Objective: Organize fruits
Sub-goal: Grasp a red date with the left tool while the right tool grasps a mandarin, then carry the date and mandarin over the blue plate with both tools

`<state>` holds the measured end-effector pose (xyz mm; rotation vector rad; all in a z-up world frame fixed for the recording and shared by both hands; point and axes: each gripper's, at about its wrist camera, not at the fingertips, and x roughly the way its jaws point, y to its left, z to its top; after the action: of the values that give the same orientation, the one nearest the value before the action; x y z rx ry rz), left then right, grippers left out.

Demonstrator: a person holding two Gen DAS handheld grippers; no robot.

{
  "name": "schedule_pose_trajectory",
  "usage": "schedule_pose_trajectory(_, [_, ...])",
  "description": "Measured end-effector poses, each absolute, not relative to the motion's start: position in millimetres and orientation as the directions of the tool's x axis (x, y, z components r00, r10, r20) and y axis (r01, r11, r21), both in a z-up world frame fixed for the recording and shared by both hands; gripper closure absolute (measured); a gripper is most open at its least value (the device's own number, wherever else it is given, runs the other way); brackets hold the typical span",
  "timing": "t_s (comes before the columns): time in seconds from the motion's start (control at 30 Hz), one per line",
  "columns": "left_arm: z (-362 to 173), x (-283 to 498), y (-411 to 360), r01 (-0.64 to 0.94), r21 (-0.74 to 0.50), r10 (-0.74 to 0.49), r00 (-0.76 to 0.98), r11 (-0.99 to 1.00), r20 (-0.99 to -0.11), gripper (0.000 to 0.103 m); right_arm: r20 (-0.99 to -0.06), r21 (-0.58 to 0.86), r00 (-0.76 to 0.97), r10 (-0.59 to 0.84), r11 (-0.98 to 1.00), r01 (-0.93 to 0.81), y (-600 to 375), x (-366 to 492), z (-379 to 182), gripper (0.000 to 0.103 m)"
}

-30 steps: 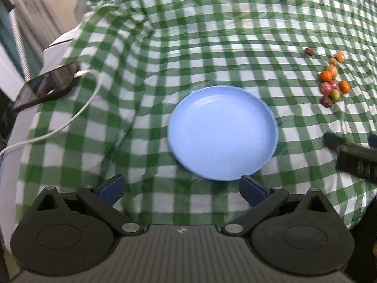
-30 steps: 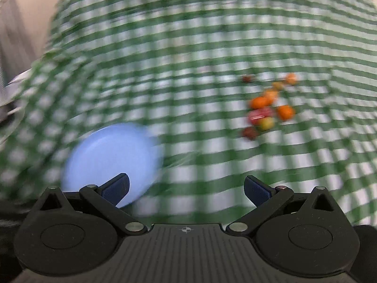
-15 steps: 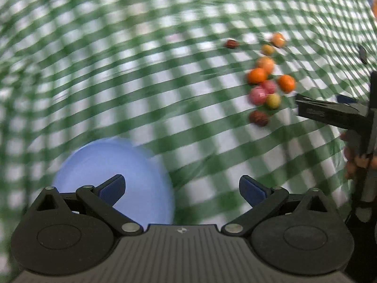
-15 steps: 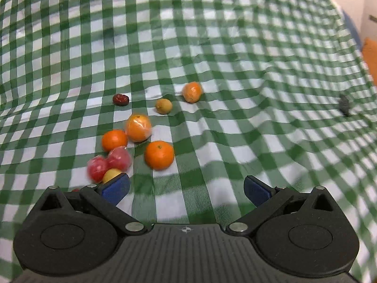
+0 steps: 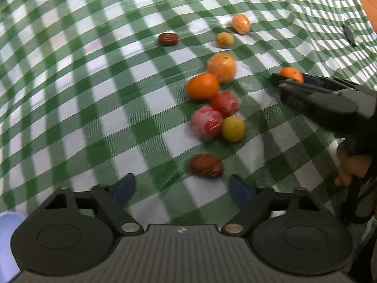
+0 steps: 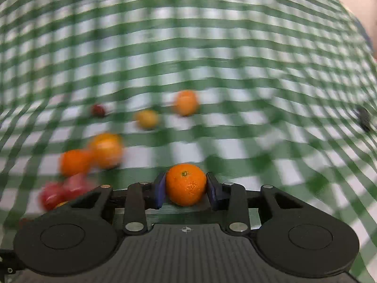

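Several small fruits lie in a loose pile on the green checked cloth (image 5: pixel 94 94). Among them are an orange (image 5: pixel 202 86), two red wrapped fruits (image 5: pixel 225 103), a yellow one (image 5: pixel 233 128) and a brown date (image 5: pixel 206 165). My left gripper (image 5: pixel 182 189) hovers just short of that date. Its jaws are closing, with only cloth between the pads. My right gripper (image 6: pixel 186 188) has its jaws closing onto a mandarin (image 6: pixel 186 184), and both blue pads press its sides. From the left wrist view it (image 5: pixel 289 80) reaches in from the right holding that mandarin (image 5: pixel 291 73).
The blue plate (image 5: pixel 9 240) shows only as a sliver at the lower left edge. A second date (image 5: pixel 167 39), a small yellow fruit (image 5: pixel 225 39) and a wrapped orange (image 5: pixel 240 23) lie farther back. A small dark object (image 5: pixel 348 35) rests at the far right. A person's hand (image 5: pixel 351 165) grips the right tool.
Both grippers dropped toward the fruit pile. The right one shut on a mandarin. The left one swung right off the plate and its jaws narrowed.
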<state>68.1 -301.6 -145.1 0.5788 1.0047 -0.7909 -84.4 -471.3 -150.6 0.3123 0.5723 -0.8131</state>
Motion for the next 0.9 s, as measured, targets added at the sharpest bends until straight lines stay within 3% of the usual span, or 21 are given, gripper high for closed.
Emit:
schedule_pose_trajectory(0.13, [-152, 74, -309, 0.789, 0.052, -0.331, 0.315, 0.612, -0.889, 0.031, -0.604, 0.085, 0.540, -0.586, 0.627, 0.774, -482, -83, -160, 0.066])
schedule_pose_trajectory(0.2, [-150, 75, -310, 0.795, 0.030, -0.360, 0.308, 0.606, -0.880, 0.048, -0.603, 0.045, 0.532, -0.594, 0.641, 0.766, -480, -76, -164, 0.066])
schedule_pose_trajectory(0.23, [-148, 74, -310, 0.808, 0.028, -0.375, 0.304, 0.589, -0.876, 0.069, -0.603, 0.038, 0.529, -0.596, 0.641, 0.766, -477, -76, -165, 0.066])
schedule_pose_trajectory(0.4, [-129, 64, -302, 0.817, 0.078, -0.372, 0.342, 0.572, -0.863, 0.068, -0.589, 0.053, 0.529, -0.611, 0.623, 0.780, -476, -76, -164, 0.067])
schedule_pose_trajectory(0.67, [-52, 48, -224, 0.732, 0.151, -0.333, 0.471, 0.665, -0.817, 0.068, -0.449, 0.013, 0.506, -0.737, 0.560, 0.828, -437, -115, -99, 0.067])
schedule_pose_trajectory(0.77, [-30, 39, -186, 0.692, 0.156, -0.296, 0.487, 0.704, -0.822, 0.068, -0.410, 0.070, 0.603, -0.685, 0.636, 0.769, -395, -131, -62, 0.067])
schedule_pose_trajectory(0.9, [-11, 22, -136, 0.638, 0.173, -0.238, 0.504, 0.750, -0.830, 0.068, -0.450, 0.156, 0.734, -0.509, 0.764, 0.626, -330, -140, -39, 0.067])
